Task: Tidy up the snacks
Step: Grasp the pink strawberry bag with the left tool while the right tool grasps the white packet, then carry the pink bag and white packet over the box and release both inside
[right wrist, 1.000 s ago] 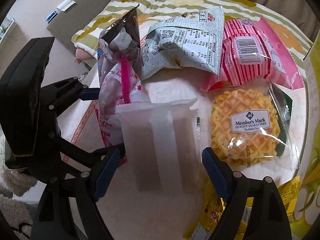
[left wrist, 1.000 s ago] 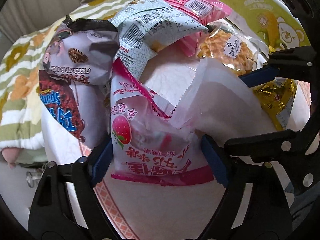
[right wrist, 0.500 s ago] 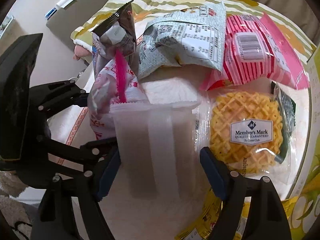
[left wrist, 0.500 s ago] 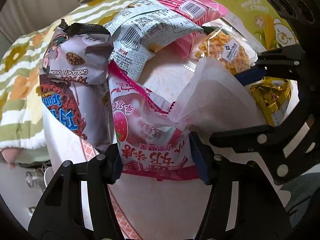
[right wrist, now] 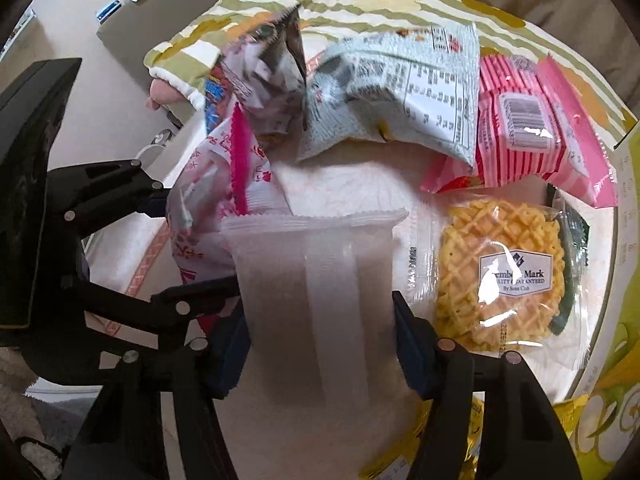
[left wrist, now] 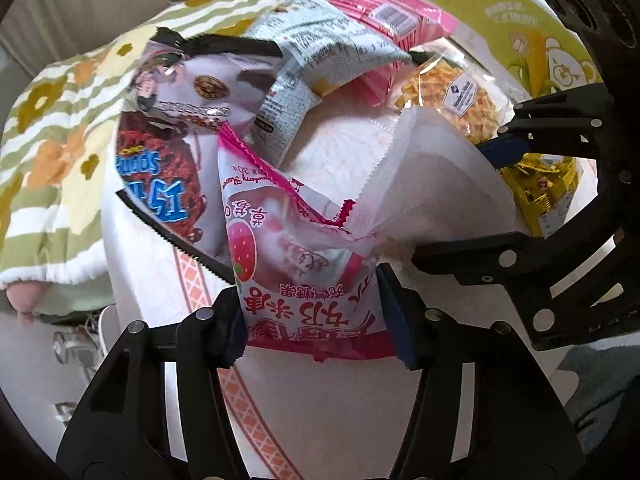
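On the white table [left wrist: 320, 400] lies a heap of snack packets. My left gripper [left wrist: 314, 312] has its jaws closing, and both blue pads press the sides of the pink strawberry packet [left wrist: 288, 248], which bulges between them. My right gripper [right wrist: 316, 320] is closing too, its pads against both edges of the plain white packet [right wrist: 312, 280]. The two held packets touch each other. In the right wrist view the left gripper [right wrist: 192, 246] shows at the left, on the strawberry packet [right wrist: 208, 184].
A chocolate packet [left wrist: 184, 120], a pale blue packet [right wrist: 400, 88] and a pink striped packet [right wrist: 520, 132] lie behind. A clear waffle packet [right wrist: 500, 272] sits to the right, yellow packets [left wrist: 544, 188] beside it. A green-yellow box [left wrist: 520, 20] and a flowered blanket [left wrist: 60, 140] border the table.
The left jaws have drawn in and now squeeze the strawberry packet, which has crumpled. The right jaws have narrowed onto the white packet. Neither hand has shifted much.
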`<state>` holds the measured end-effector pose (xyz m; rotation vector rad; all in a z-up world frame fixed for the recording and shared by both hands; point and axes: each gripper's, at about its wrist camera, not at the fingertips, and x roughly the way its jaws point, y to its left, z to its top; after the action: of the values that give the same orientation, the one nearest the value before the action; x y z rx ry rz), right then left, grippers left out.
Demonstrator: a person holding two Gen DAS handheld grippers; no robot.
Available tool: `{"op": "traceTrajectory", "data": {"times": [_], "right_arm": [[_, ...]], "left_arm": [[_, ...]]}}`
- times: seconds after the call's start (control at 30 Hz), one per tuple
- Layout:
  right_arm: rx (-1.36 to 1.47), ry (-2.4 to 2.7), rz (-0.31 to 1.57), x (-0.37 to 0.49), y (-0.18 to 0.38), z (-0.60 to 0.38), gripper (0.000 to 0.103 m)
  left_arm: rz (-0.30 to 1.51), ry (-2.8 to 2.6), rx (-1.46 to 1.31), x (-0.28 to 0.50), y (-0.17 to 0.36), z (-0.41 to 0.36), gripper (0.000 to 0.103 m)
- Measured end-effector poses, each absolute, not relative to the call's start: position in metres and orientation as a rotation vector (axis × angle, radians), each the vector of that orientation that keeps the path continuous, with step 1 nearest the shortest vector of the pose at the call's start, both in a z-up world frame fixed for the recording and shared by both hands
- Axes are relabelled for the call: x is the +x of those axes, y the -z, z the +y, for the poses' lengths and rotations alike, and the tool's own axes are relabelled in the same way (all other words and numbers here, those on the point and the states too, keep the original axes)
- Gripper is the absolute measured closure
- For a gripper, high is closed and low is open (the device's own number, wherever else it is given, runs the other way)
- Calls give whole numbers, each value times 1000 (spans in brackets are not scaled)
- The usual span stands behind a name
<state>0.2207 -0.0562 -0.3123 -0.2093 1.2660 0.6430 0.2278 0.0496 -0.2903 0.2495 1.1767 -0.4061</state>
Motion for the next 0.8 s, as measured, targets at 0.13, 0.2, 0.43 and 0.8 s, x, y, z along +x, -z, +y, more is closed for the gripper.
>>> {"op": "traceTrajectory", "data": {"times": [0.13, 0.2, 0.43, 0.8], "right_arm": [[-139, -621, 1243, 216, 296, -61, 44], [-98, -603, 1228, 215, 289, -69, 44], [66, -497, 1123, 203, 231, -96, 44], [232, -365, 912, 198, 142, -183, 44]], "left_arm": [[1158, 402, 247, 218, 274, 56, 50], [1147, 400, 240, 215, 266, 59, 50], [1068, 402, 170, 214, 215, 74, 50], [860, 454, 180, 242, 120, 19, 50]]}}
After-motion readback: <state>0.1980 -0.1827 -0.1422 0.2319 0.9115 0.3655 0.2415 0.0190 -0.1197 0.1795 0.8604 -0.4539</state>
